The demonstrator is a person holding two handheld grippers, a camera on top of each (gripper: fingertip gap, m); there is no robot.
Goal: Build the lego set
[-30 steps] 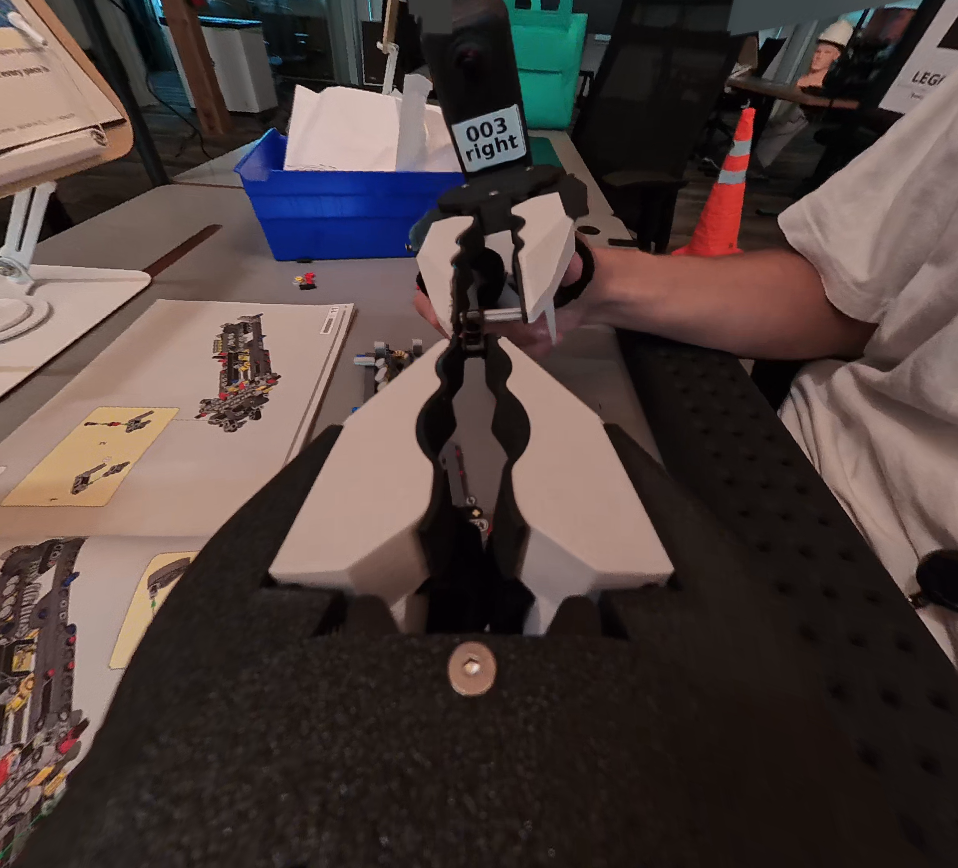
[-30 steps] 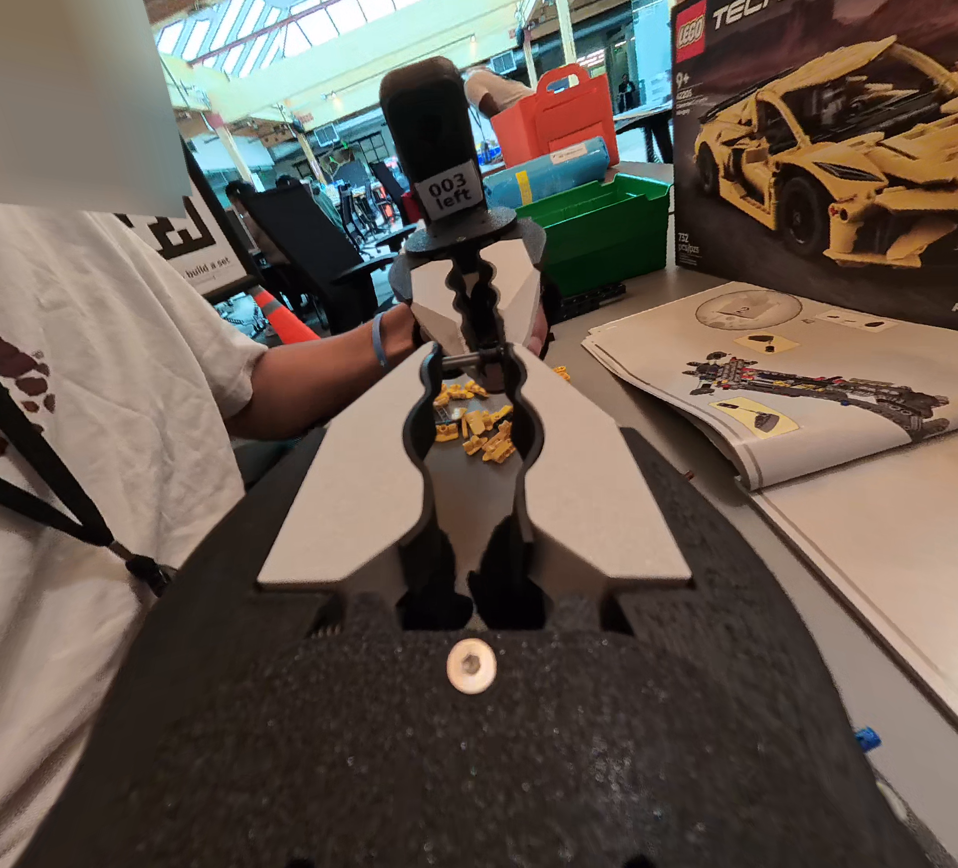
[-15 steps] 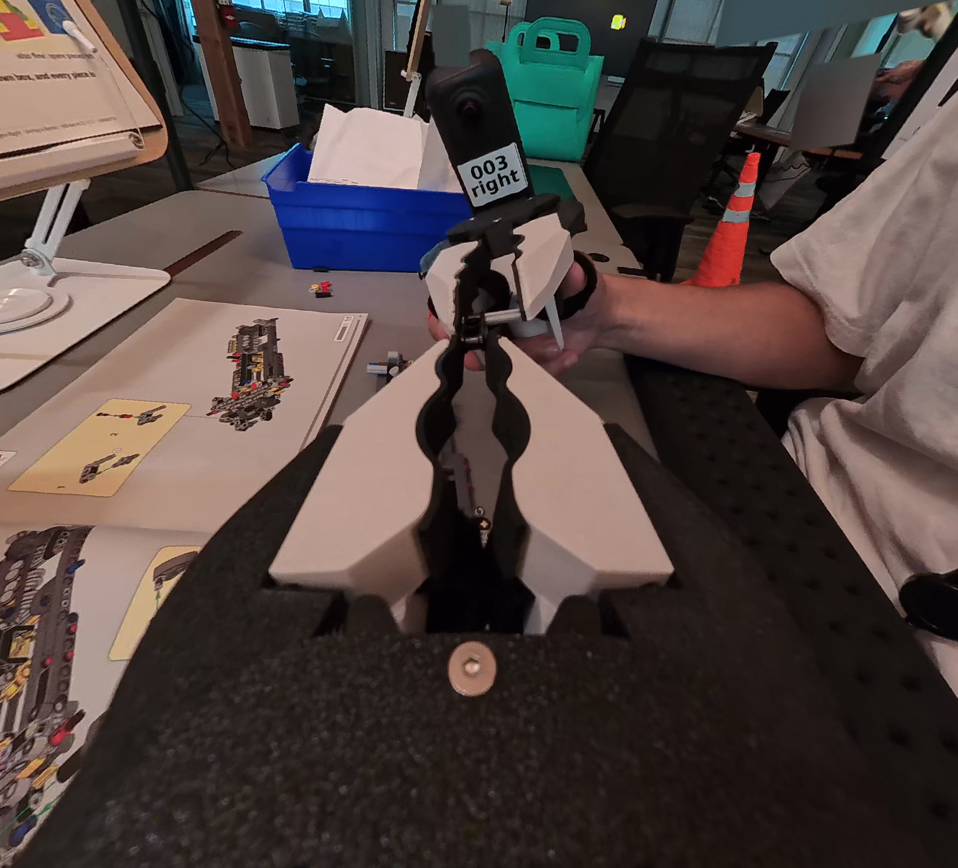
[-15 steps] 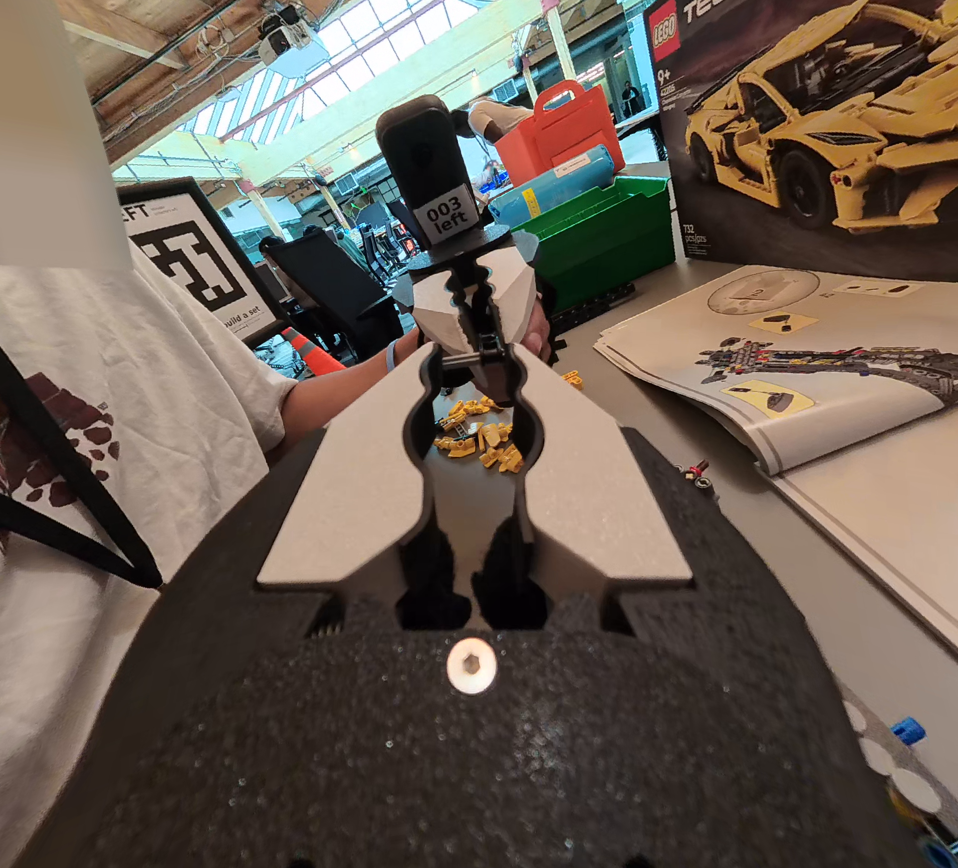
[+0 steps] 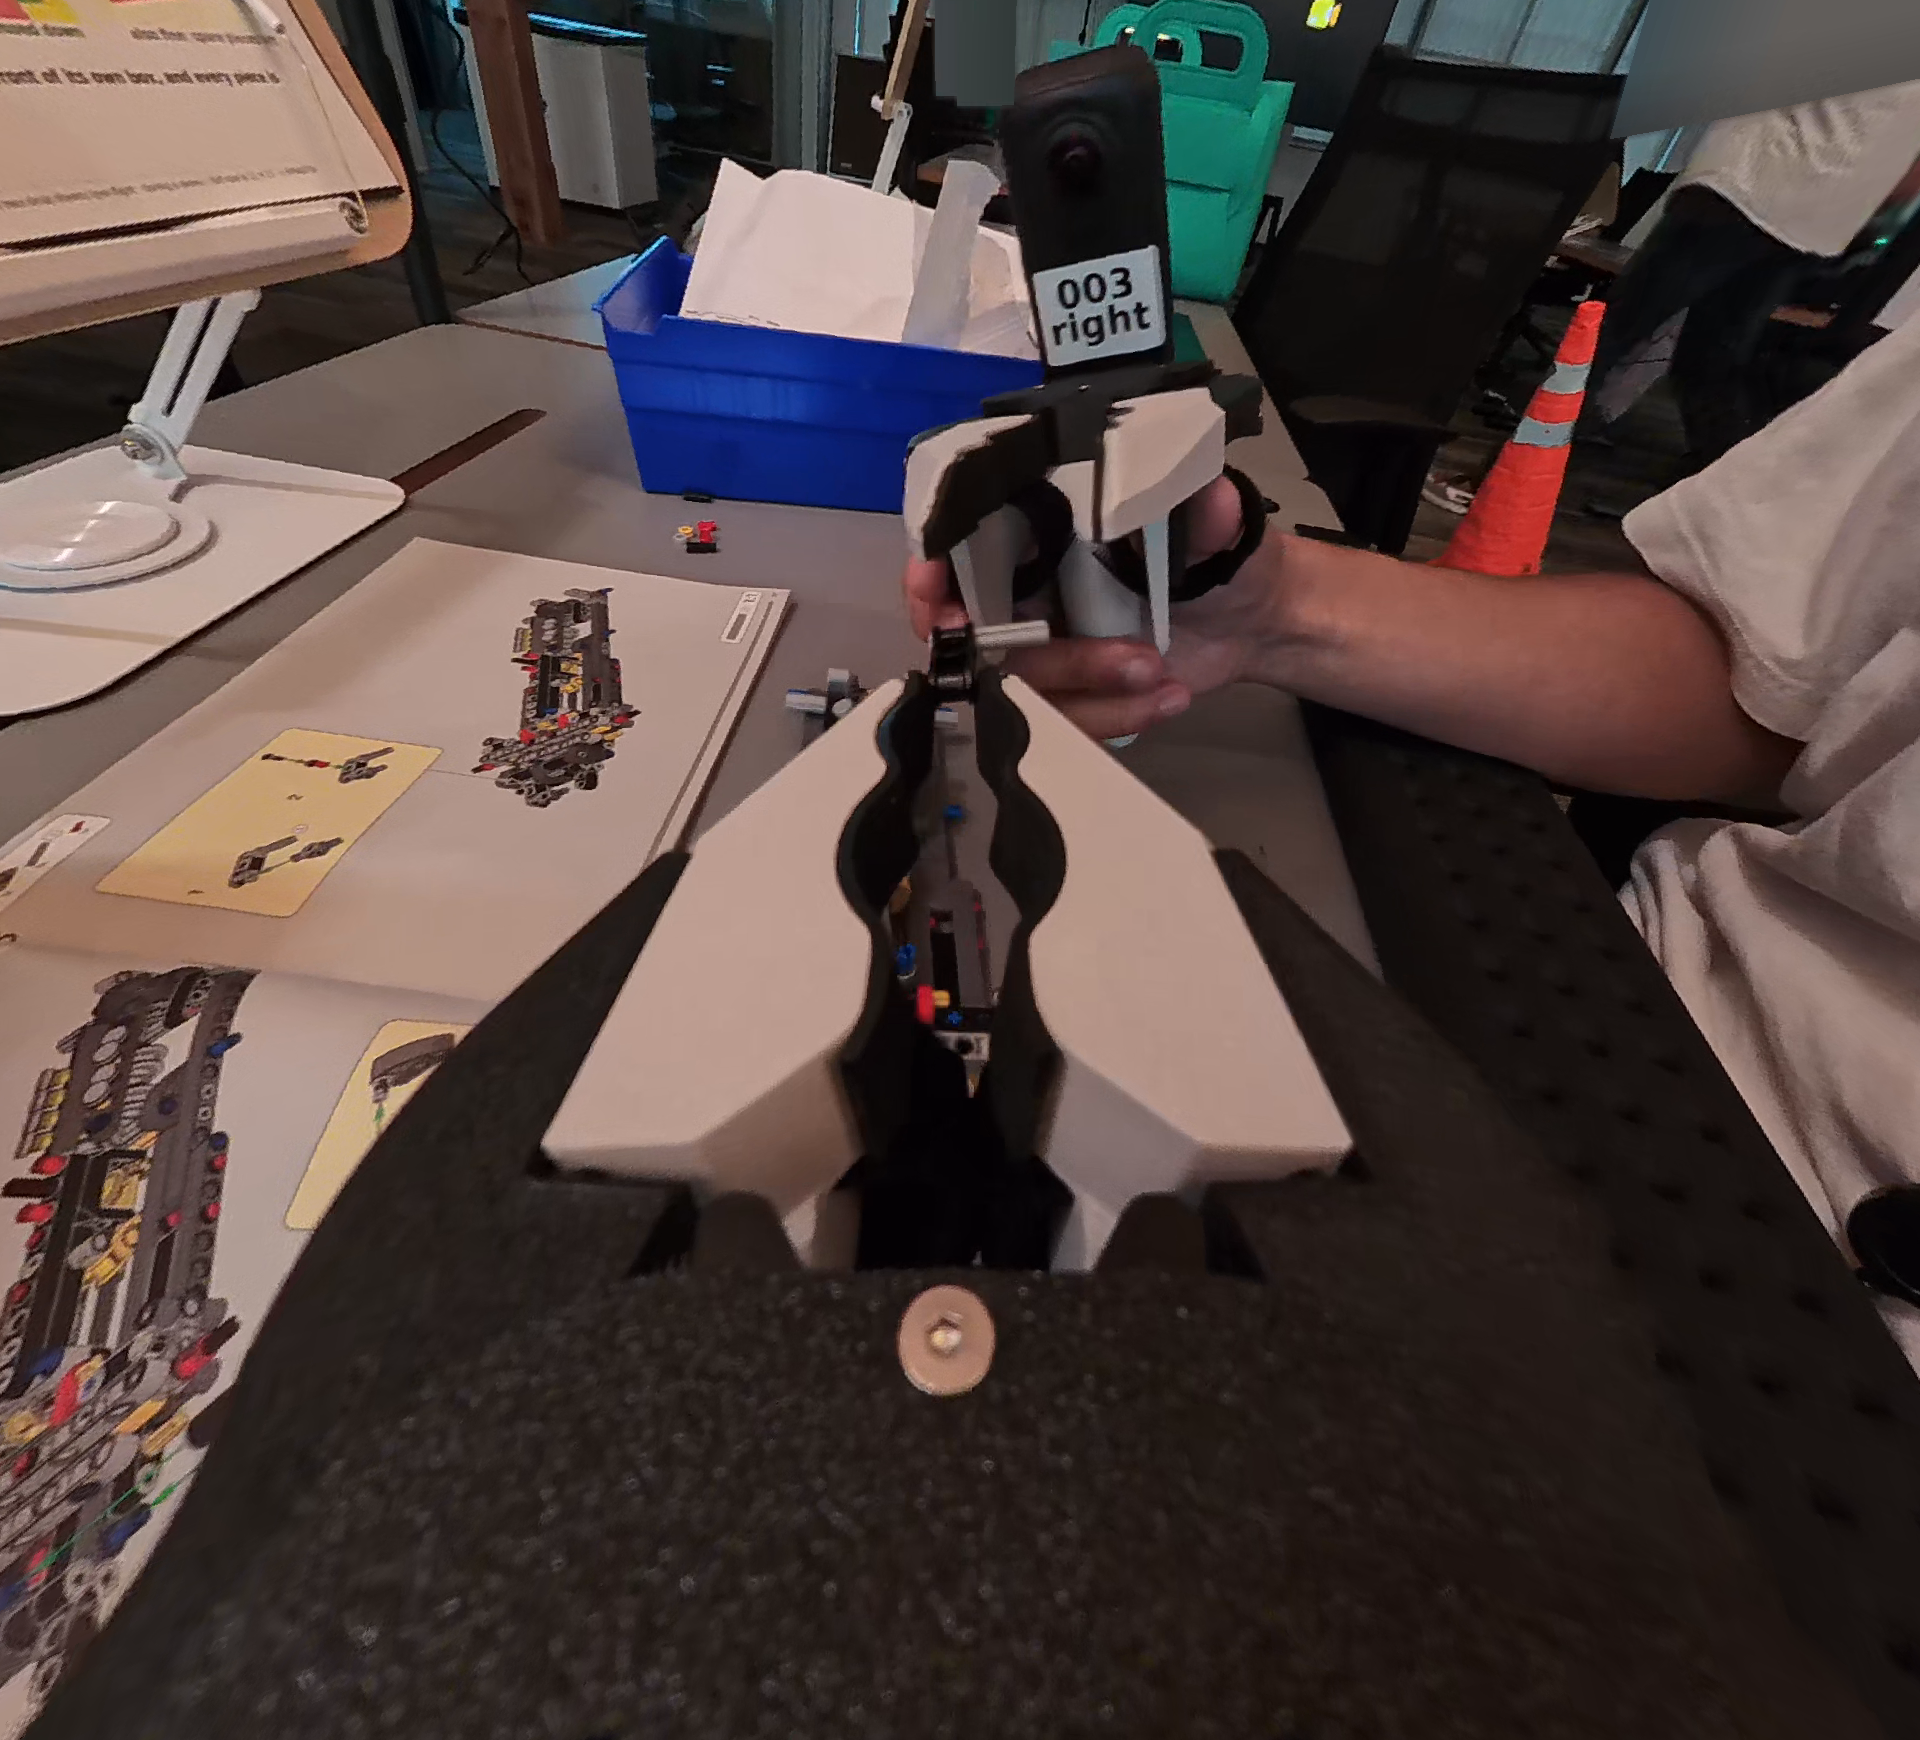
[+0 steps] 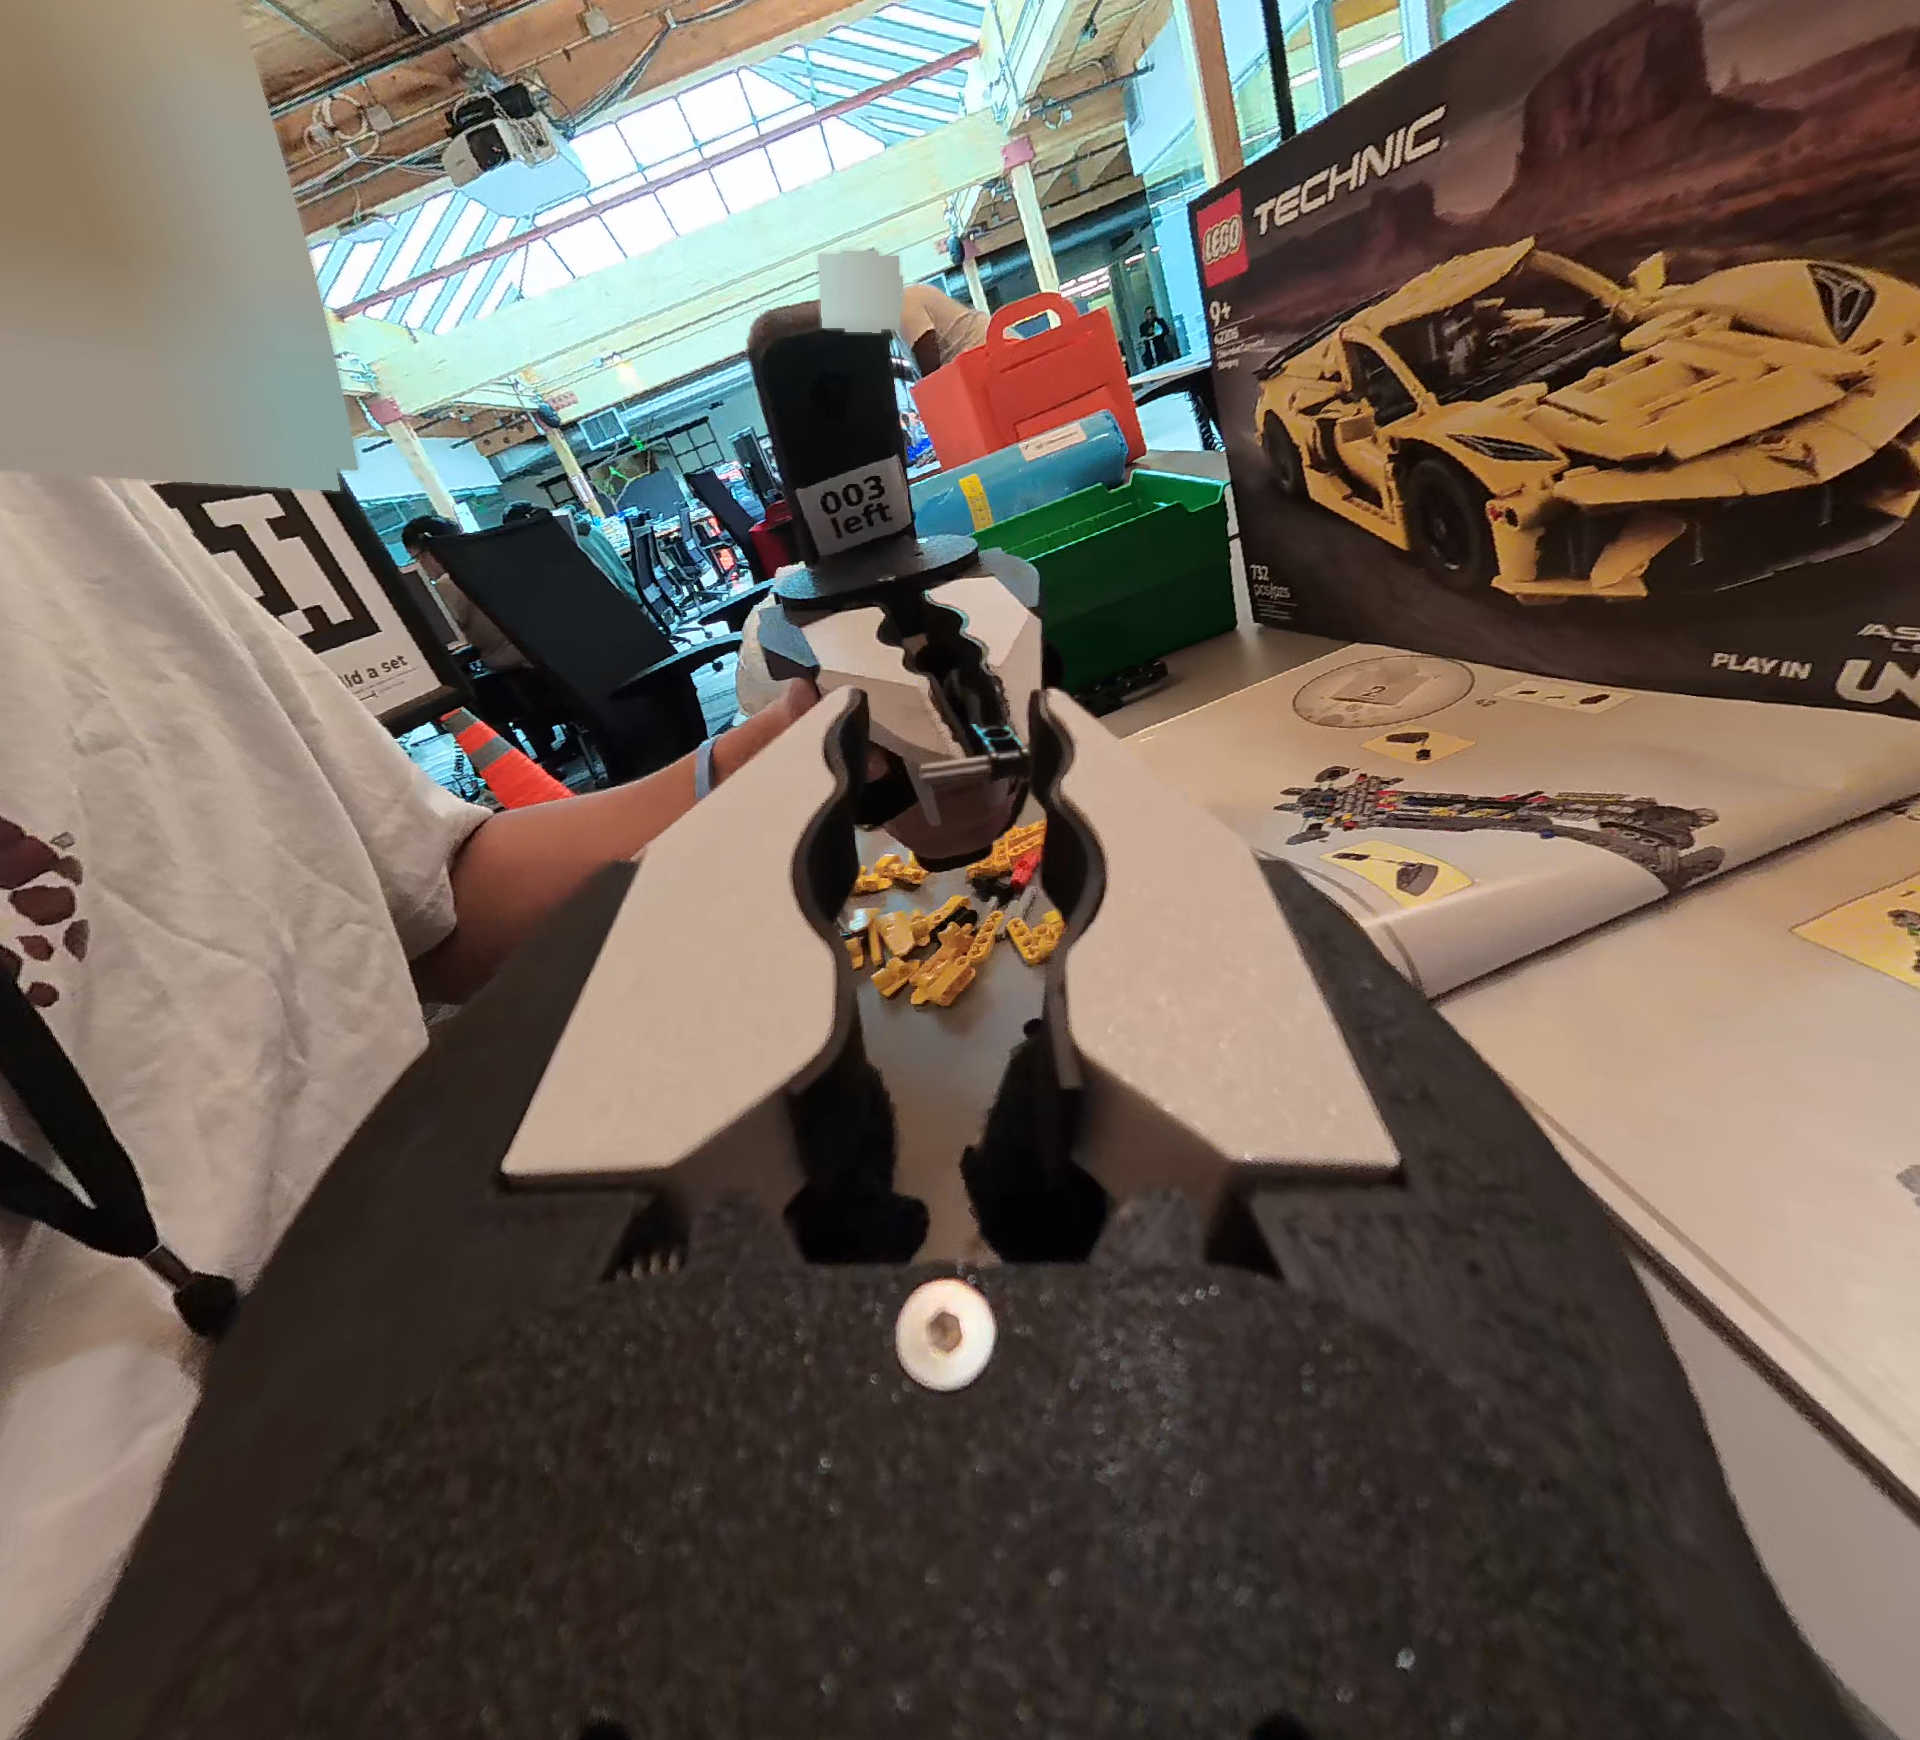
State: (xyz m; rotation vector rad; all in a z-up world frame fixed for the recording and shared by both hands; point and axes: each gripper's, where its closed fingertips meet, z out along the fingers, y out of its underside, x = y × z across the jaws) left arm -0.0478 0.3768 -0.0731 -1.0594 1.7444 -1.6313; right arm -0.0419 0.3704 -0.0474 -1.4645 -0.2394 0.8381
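Note:
My left gripper [image 5: 951, 684] is shut on a small black connector [image 5: 950, 654] with a short grey axle [image 5: 1013, 634] sticking out to the right. It holds the piece in the air over the table. My right gripper [image 6: 943, 708] is open and empty, with its fingertips on either side of the connector [image 6: 994, 738] and axle [image 6: 951, 768] without touching them. It faces the left gripper in the left wrist view [image 5: 1060, 610]. A grey and black partial build [image 5: 951, 952] lies on the table under the left gripper, mostly hidden by the fingers.
An open instruction booklet [image 5: 416, 703] lies on the left of the table, with a blue bin [image 5: 790, 412] behind it. A pile of yellow pieces [image 6: 935, 942], a green bin [image 6: 1122, 568] and the set's box [image 6: 1558, 443] are nearby. A black foam mat [image 5: 1507, 963] lies by the person's arm. Both grippers' tips are close together, under 4 cm apart.
My right gripper, shut on the grey axle before, has opened and let go of it. The left gripper still holds the connector with the axle in it.

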